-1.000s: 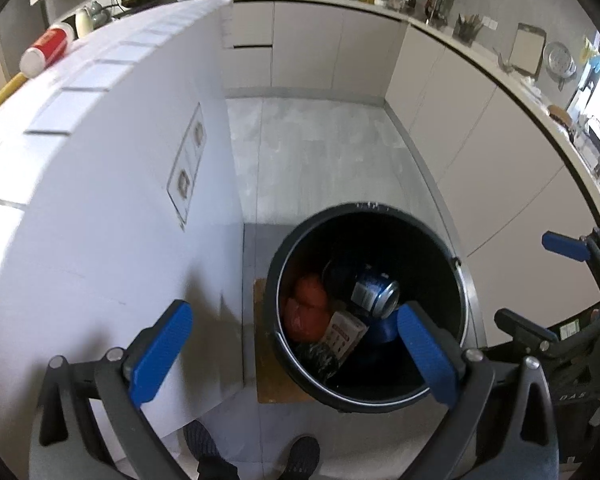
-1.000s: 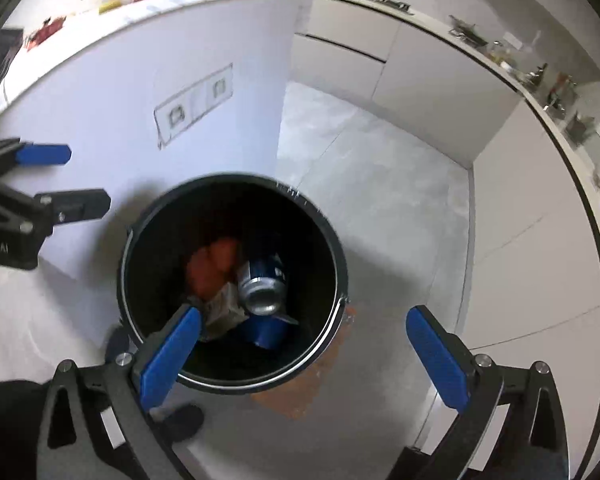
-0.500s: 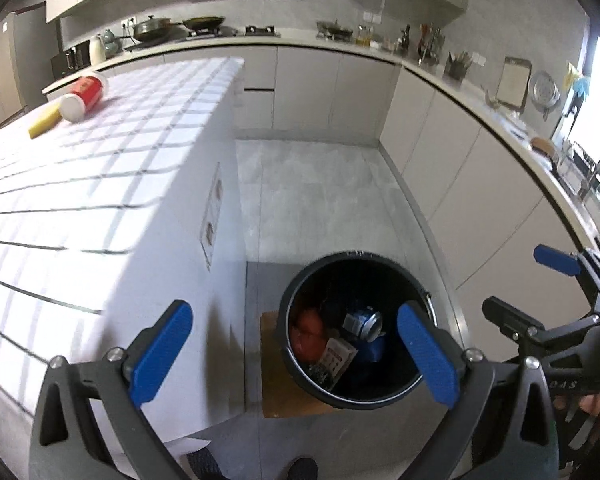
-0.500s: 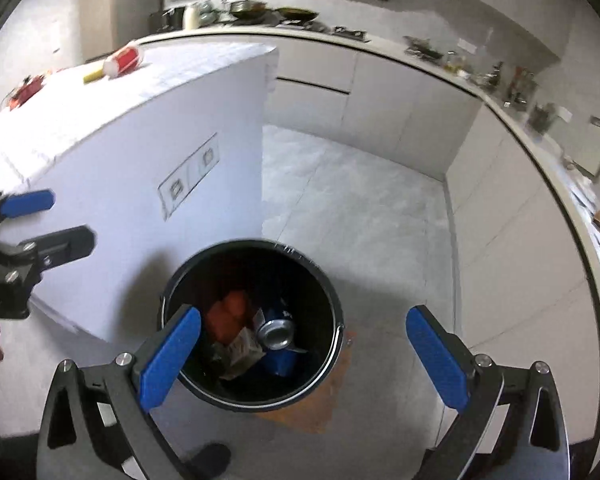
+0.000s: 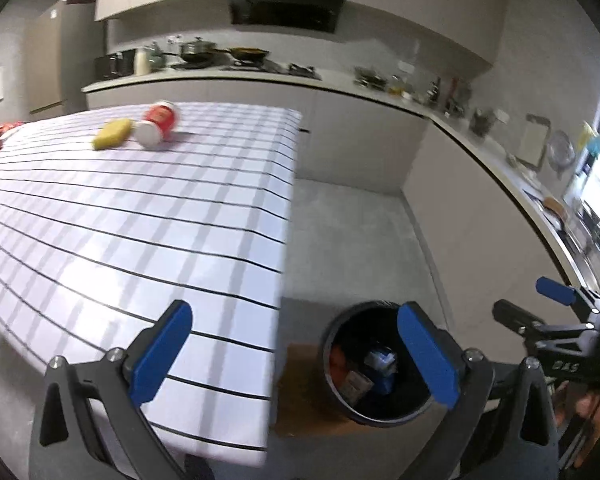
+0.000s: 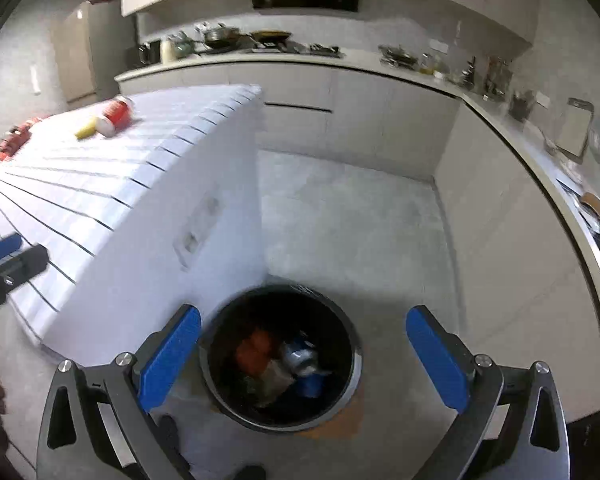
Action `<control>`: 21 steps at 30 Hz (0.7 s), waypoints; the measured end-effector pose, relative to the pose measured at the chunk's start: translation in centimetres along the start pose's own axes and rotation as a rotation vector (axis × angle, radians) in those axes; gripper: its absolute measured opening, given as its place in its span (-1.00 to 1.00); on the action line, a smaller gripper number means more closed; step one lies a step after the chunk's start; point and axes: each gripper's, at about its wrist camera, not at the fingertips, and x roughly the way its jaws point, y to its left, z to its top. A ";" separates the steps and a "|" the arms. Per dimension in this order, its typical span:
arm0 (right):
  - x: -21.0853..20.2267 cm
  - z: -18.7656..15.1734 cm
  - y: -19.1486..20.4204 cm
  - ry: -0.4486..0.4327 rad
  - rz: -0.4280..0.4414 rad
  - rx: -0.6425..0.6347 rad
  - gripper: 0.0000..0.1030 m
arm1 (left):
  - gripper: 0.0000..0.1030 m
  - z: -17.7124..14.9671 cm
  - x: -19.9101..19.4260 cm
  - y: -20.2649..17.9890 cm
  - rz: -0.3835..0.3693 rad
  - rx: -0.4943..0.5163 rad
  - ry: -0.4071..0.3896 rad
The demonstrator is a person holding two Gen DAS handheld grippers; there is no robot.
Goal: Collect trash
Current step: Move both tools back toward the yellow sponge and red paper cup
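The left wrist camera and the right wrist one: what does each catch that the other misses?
Only the left wrist view shows the right gripper, open and empty. Only the right wrist view shows the wall sockets on the island's side. Both share the black bin on the floor with trash inside, and the red cup and yellow item lying on the checked island top.

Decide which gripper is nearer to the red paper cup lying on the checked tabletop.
Left, as far as the views show. The left gripper hangs over the tabletop's near edge, facing the red paper cup. The right gripper hangs above the black round bin, off the table.
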 end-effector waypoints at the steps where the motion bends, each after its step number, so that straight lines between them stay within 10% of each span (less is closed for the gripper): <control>1: -0.1 0.5 0.7 -0.010 0.005 -0.006 1.00 | 1.00 0.2 -0.3 0.8 0.019 -0.004 -0.014; 21: 6.2 14.0 22.5 -0.093 0.138 -0.104 1.00 | 1.00 7.8 3.3 23.2 0.250 -0.146 -0.050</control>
